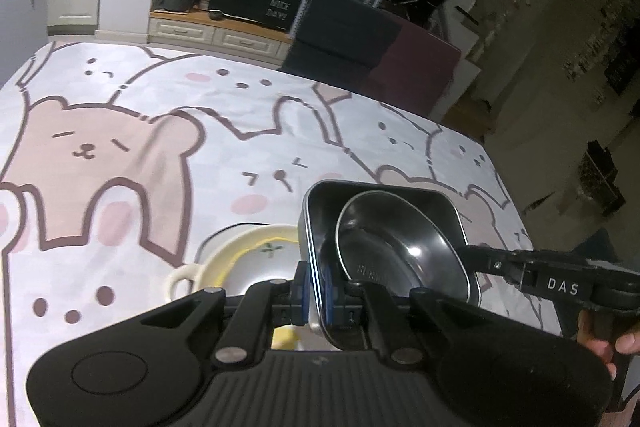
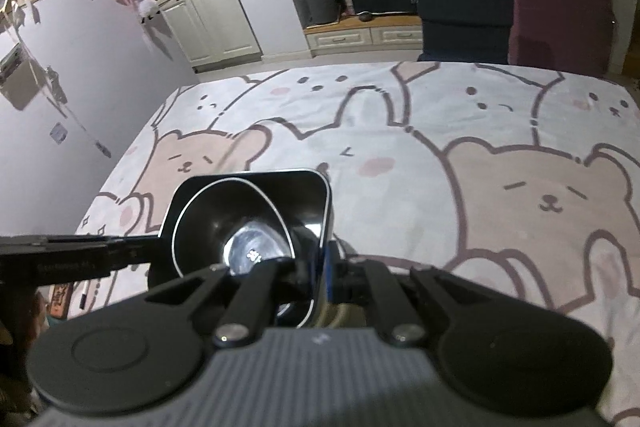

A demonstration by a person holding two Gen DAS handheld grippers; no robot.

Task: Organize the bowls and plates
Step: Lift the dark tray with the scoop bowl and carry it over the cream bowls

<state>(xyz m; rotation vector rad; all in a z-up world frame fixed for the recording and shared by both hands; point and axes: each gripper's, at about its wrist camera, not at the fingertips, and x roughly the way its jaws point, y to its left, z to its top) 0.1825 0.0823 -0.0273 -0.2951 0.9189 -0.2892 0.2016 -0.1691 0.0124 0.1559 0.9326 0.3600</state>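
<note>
Both your grippers clamp the square tray: left (image 1: pixel 316 291) on its near rim, right (image 2: pixel 324 277) on the opposite rim. The tray (image 1: pixel 440 215) hangs above the bear cloth (image 1: pixel 160 155), a round bowl (image 1: pixel 400 247) inside. A cream dish (image 1: pixel 256 255) sits just below-left.

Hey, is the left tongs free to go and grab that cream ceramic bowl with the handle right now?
Probably not. The left tongs are shut on the rim of the square black metal tray, which holds a round black metal bowl. The cream ceramic bowl with the handle sits just below; the tray would need setting down first.
</note>
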